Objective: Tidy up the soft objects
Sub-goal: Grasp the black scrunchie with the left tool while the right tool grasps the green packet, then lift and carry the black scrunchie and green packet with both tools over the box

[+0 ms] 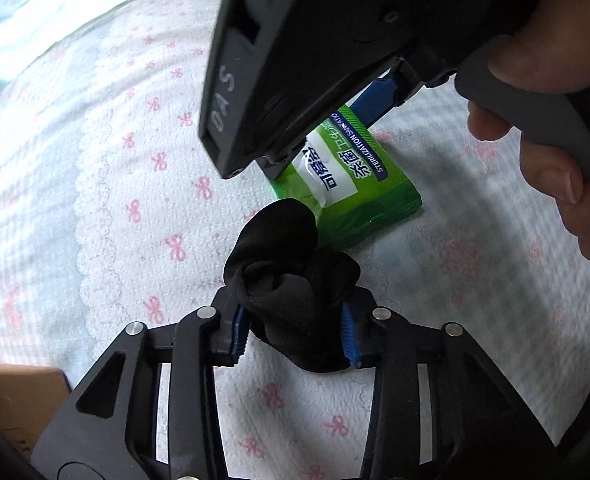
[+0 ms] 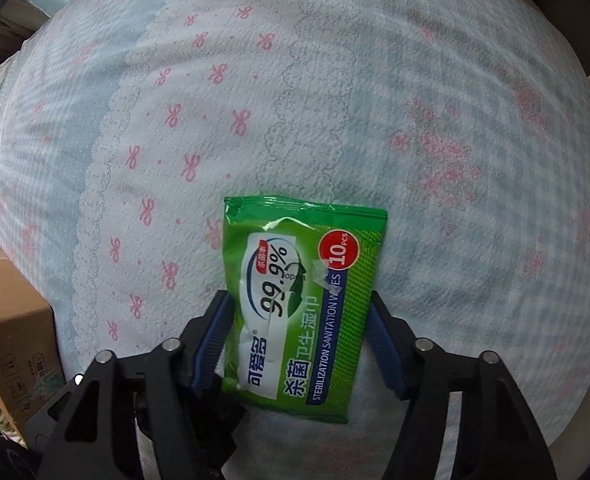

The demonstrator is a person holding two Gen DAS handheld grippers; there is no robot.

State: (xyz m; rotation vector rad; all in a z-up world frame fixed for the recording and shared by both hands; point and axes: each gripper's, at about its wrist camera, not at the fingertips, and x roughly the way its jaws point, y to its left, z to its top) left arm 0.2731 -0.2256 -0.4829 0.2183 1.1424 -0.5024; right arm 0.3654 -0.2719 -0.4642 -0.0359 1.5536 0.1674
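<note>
Up close in the left wrist view, one rolled black sock (image 1: 291, 292), soft and matte, bulges between the blue ribbed pads (image 1: 349, 338) of the left gripper (image 1: 295, 336), which pinch it on the quilted, bow-printed bedspread (image 1: 135, 160). Just beyond lies one glossy green wipes pack (image 1: 355, 196), flat and rectangular, with the right gripper (image 1: 323, 136) over it, held by a hand (image 1: 555, 152). Next, the right wrist view shows that pack (image 2: 299, 304) between the right gripper's (image 2: 299, 344) spread fingers (image 2: 211, 340); contact is unclear. One cardboard box (image 2: 11, 332) stands at the bedspread's (image 2: 335, 100) left edge.
</note>
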